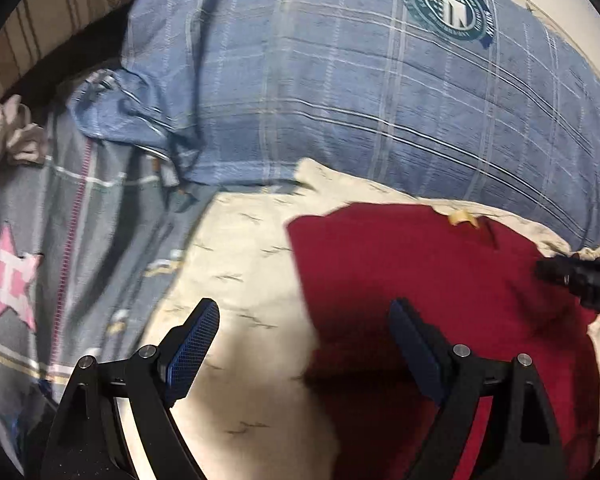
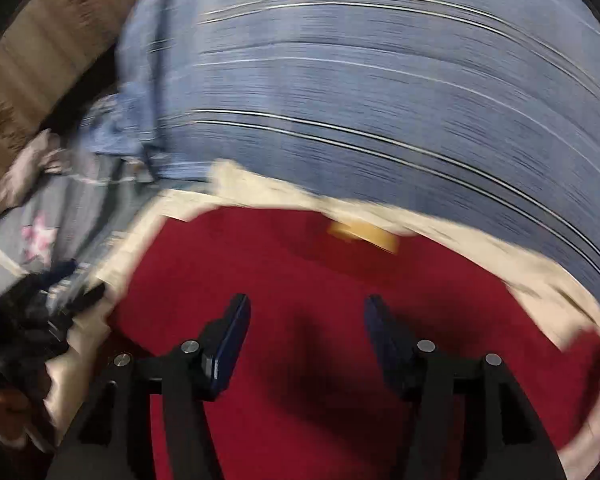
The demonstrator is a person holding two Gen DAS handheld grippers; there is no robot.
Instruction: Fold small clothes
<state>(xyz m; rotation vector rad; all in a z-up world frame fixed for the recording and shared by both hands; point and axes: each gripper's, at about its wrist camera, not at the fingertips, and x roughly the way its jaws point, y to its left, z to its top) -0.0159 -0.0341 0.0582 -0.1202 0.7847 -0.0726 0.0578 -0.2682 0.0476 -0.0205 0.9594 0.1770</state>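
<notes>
A dark red garment (image 1: 440, 280) lies flat on a cream cloth (image 1: 240, 260), with a small yellow tag (image 1: 464, 218) at its far edge. My left gripper (image 1: 304, 316) hangs open above the garment's left edge: the left finger is over the cream cloth, the right finger over the red fabric, and nothing is held. The right wrist view is blurred. In it my right gripper (image 2: 306, 308) stands open over the middle of the red garment (image 2: 300, 272), with nothing between its pads. The right gripper's black body (image 1: 584, 280) shows at the left wrist view's right edge.
A large blue plaid pillow (image 1: 360, 92) with a round emblem (image 1: 448, 4) lies just behind the garment. Grey bedding with a pink star (image 1: 8, 276) lies to the left, and a striped surface (image 1: 40, 28) at the far left. The left gripper (image 2: 40, 316) appears dark at the right wrist view's left edge.
</notes>
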